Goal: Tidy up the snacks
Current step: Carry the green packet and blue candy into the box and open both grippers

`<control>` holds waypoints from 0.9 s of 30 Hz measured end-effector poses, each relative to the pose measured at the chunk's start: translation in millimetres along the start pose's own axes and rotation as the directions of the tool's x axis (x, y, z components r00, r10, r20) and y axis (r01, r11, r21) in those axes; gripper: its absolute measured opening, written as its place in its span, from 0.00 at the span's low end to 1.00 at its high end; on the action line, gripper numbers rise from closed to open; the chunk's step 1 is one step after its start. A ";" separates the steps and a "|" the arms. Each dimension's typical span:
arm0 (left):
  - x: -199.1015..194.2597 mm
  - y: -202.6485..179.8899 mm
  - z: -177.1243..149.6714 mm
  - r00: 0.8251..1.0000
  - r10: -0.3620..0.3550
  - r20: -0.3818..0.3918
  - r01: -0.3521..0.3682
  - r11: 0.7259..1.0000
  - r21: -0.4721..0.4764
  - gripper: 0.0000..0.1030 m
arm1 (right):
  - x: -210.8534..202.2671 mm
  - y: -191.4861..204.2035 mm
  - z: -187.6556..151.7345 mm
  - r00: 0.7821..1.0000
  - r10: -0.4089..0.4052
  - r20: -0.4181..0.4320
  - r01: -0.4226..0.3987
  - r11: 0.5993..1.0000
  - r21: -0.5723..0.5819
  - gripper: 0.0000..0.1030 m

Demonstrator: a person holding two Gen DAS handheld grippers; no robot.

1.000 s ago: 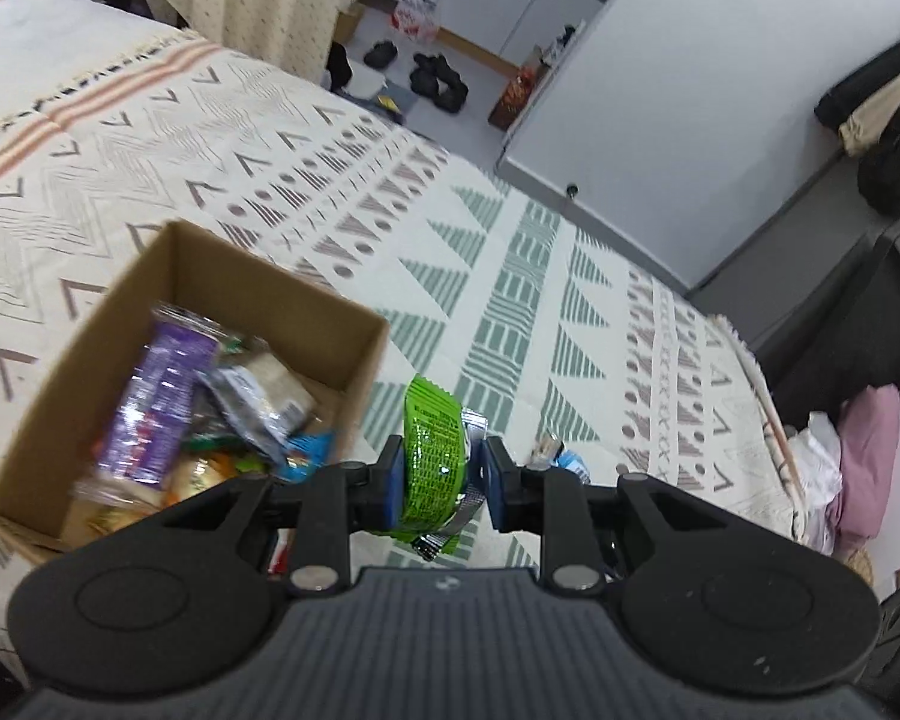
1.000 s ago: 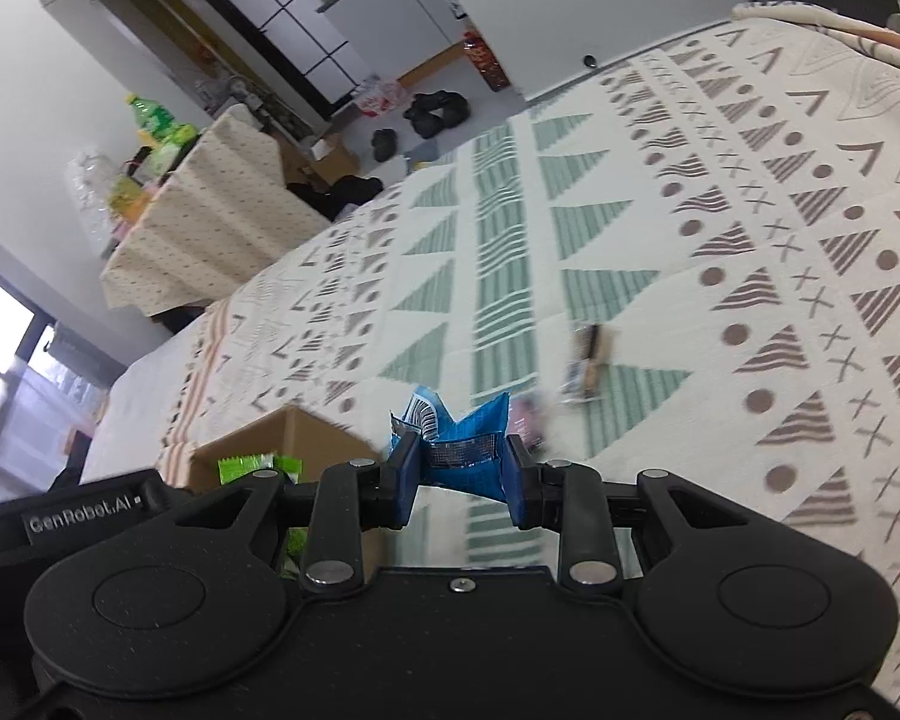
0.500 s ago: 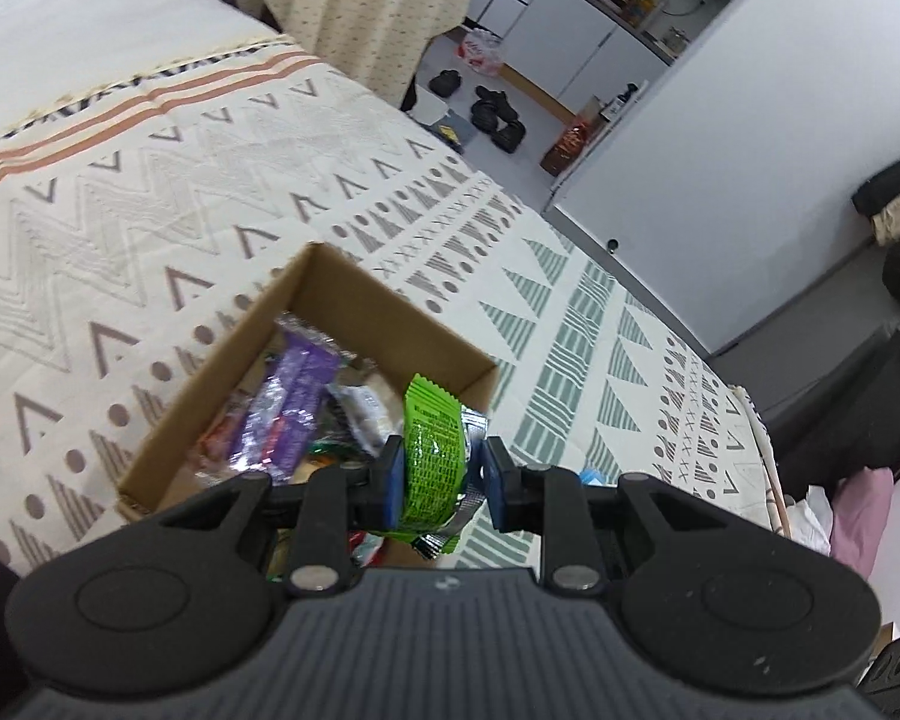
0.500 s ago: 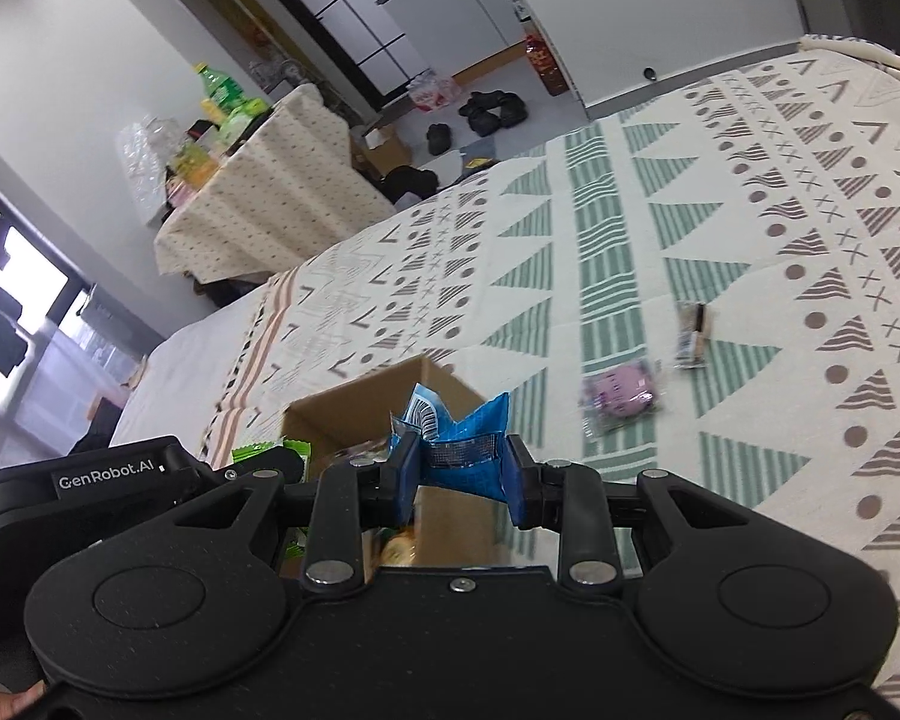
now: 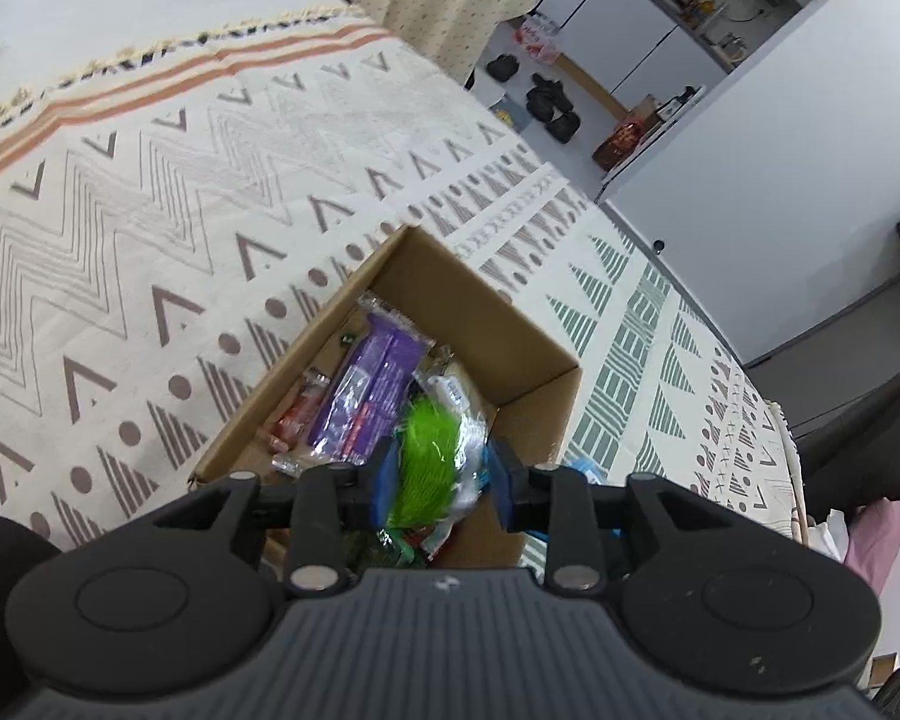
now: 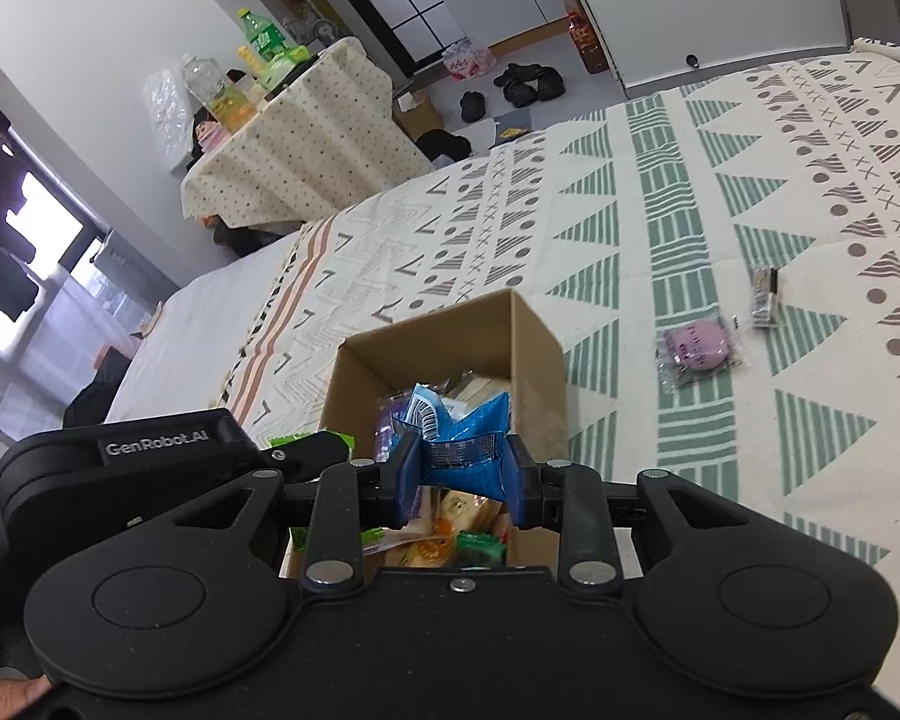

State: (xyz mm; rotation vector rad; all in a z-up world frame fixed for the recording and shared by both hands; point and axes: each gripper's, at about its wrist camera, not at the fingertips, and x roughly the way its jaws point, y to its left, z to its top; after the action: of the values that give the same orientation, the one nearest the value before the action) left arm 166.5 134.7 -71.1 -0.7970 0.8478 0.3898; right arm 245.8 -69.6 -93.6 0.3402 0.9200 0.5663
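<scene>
Two packets hovering over the cardboard box (image 5: 528,324): at 9 o'clock, left gripper (image 5: 444,477) spreading wide, green packet (image 5: 423,456) blurring loose between the jaws, probably dropping among the purple packet (image 5: 369,387) and others inside. At centre, right gripper (image 6: 461,468) pinching the blue packet (image 6: 468,441) by its crimped edge, above the box's mouth. Judging all as light, crinkly, slippery film; gripping at a sealed seam, gently. At 3 o'clock, lying on the patterned bedspread (image 6: 660,192): pink round snack (image 6: 699,348) and small dark bar (image 6: 763,297), waiting.
</scene>
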 end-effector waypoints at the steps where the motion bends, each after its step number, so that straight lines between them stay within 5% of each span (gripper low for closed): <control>1: 0.9 1.5 0.5 1.000 0.003 -0.004 -0.003 1.000 -0.004 0.42 | 1.4 1.3 -0.9 1.000 -0.001 -0.003 0.001 1.000 0.000 0.28; 3: 1.1 3.6 1.0 1.000 0.021 0.001 -0.021 1.000 -0.006 0.54 | 4.0 3.4 -2.0 1.000 0.000 -0.009 0.000 1.000 0.001 0.28; 15: 9.5 0.3 -1.0 0.997 0.076 0.011 -0.076 0.997 0.002 0.77 | 9.5 -2.2 -0.4 1.000 0.001 -0.021 -0.001 1.000 0.022 0.38; 27: 20.3 -38.9 -25.5 0.996 0.083 0.017 -0.084 0.988 0.129 0.82 | -8.2 -65.1 6.3 0.998 -0.054 0.012 0.052 0.992 0.118 0.42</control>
State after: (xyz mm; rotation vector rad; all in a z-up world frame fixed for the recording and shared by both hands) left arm 189.1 90.0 -79.3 -0.6400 0.8882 0.4090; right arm 267.4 -127.0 -117.7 0.4246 0.9470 0.4611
